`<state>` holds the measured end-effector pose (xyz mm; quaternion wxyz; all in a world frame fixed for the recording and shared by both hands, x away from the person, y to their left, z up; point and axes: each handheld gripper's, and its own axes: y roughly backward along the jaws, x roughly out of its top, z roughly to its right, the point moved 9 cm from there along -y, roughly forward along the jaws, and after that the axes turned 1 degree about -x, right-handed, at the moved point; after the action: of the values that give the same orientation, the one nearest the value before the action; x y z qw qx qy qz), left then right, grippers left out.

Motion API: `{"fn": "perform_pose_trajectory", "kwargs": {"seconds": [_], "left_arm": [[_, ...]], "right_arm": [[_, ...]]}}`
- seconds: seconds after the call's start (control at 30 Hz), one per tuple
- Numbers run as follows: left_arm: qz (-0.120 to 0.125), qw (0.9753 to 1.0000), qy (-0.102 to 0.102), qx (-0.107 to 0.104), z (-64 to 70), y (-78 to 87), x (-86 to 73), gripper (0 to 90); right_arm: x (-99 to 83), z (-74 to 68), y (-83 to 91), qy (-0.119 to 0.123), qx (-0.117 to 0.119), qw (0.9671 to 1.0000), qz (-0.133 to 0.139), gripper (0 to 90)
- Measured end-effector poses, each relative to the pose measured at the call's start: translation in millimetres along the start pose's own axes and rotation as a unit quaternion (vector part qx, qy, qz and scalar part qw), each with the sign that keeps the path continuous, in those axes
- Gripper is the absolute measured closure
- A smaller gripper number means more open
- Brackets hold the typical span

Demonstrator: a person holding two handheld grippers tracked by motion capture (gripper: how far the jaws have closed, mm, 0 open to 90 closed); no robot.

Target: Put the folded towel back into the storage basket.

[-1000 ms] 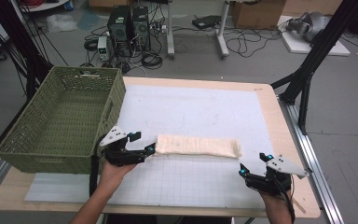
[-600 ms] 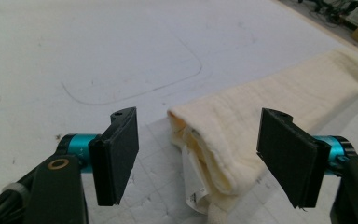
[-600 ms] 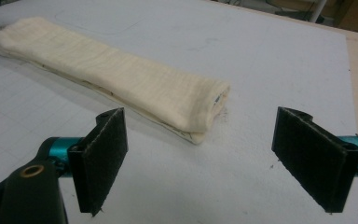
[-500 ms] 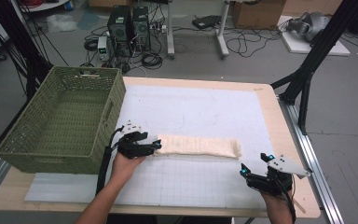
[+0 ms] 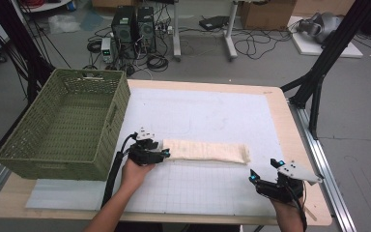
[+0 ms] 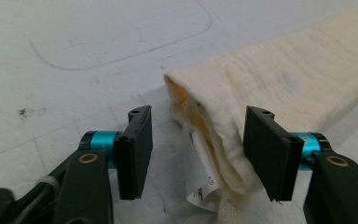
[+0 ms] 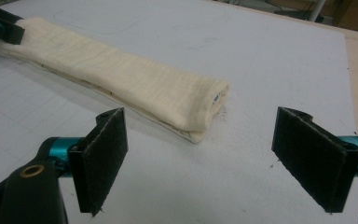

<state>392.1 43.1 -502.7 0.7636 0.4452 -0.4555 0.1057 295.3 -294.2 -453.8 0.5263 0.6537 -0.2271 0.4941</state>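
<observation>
**Folded cloth not yet gripped**

A woven green plastic basket sits at left of the high view, beside the white gridded mat. The long folded cream cloth lies mid-mat. The left gripper straddles its end, jaws apart, nothing clamped. The right gripper waits spread wide at lower right. Grasping and moving remain, likely.

Left gripper low, fingers spread apart, right gripper low, fingers wide apart
</observation>
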Motion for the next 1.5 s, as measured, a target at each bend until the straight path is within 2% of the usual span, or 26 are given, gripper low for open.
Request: {"fn": "perform_pose_trajectory", "kwargs": {"seconds": [0.13,0.17,0.2,0.27,0.3,0.33,0.37,0.4,0.6,0.73,0.77,0.83,0.87,1.0,1.2,1.27,1.3,1.43,1.5], "left_arm": [[-0.007,0.9997,-0.021,-0.010,5.8,-1.7,-2.1,57.6],[-0.007,0.9997,-0.021,-0.010,5.8,-1.7,-2.1,60.3],[-0.007,0.9996,-0.025,-0.008,6.4,-1.9,-2.3,60.3],[-0.008,0.9995,-0.028,-0.013,7.5,-2.1,-2.6,72.2],[-0.007,0.9994,-0.028,-0.020,9.4,-2.2,-2.6,72.2],[-0.006,0.9991,-0.036,-0.021,10.4,-2.2,-2.4,80.0],[-0.006,0.9988,-0.043,-0.021,11.5,-2.0,-2.5,81.3],[-0.005,0.9985,-0.051,-0.021,12.4,-1.9,-2.3,82.0],[0.003,0.9983,-0.049,-0.032,12.5,-0.3,-1.0,83.0],[0.010,0.9969,-0.065,-0.044,16.0,3.6,0.2,83.2],[0.023,0.9966,-0.060,-0.052,18.4,6.1,2.6,83.2],[0.029,0.9964,-0.059,-0.054,18.5,7.9,3.8,83.2],[0.037,0.9962,-0.051,-0.061,18.0,10.2,4.6,83.3],[0.039,0.9959,-0.052,-0.063,18.4,11.8,4.1,83.4],[0.052,0.9946,-0.043,-0.079,23.4,20.1,3.5,83.3],[0.057,0.9940,-0.042,-0.084,22.5,23.4,3.7,83.4],[0.067,0.9933,-0.035,-0.087,20.8,27.9,5.0,83.4],[0.076,0.9927,-0.032,-0.088,18.7,32.8,4.4,83.4],[0.079,0.9926,-0.030,-0.088,16.6,34.2,1.9,83.4]], "right_arm": [[-0.2,0.3,-0.1,-0.001,0.000,1.0000,0.000,16.7],[-0.2,0.3,-0.1,-0.001,0.000,1.0000,0.000,16.7],[-0.1,0.1,0.1,-0.001,0.000,1.0000,0.000,16.7],[0.2,-0.3,0.4,0.001,0.000,1.0000,0.000,16.6],[0.3,-0.4,0.4,0.001,0.000,1.0000,0.001,16.7],[0.0,0.4,0.4,0.003,-0.005,1.0000,0.000,16.7],[0.2,0.6,0.6,0.000,-0.007,1.0000,0.000,16.6],[0.7,1.1,0.8,-0.001,-0.008,1.0000,0.002,16.7],[2.9,0.0,0.9,0.002,-0.007,0.9999,0.007,16.6],[2.0,-0.1,-1.1,0.001,-0.003,1.0000,0.003,16.6],[1.6,-0.1,-1.1,0.001,-0.002,1.0000,0.000,16.6],[1.8,0.0,-0.8,-0.004,-0.002,1.0000,0.000,16.6],[2.3,0.5,-0.6,-0.002,-0.002,1.0000,0.003,16.6],[3.3,0.7,-0.5,-0.004,-0.003,1.0000,0.006,16.6],[4.8,-3.9,-4.4,-0.004,0.002,1.0000,0.006,16.7],[4.9,-4.7,-5.6,0.000,0.004,1.0000,0.008,17.2],[5.8,-7.8,-7.7,0.001,0.006,0.9999,0.012,19.7],[5.6,-8.8,-12.5,-0.002,0.004,0.9999,0.010,20.3],[4.4,-10.5,-16.7,-0.001,0.012,0.9999,0.006,19.7]]}}
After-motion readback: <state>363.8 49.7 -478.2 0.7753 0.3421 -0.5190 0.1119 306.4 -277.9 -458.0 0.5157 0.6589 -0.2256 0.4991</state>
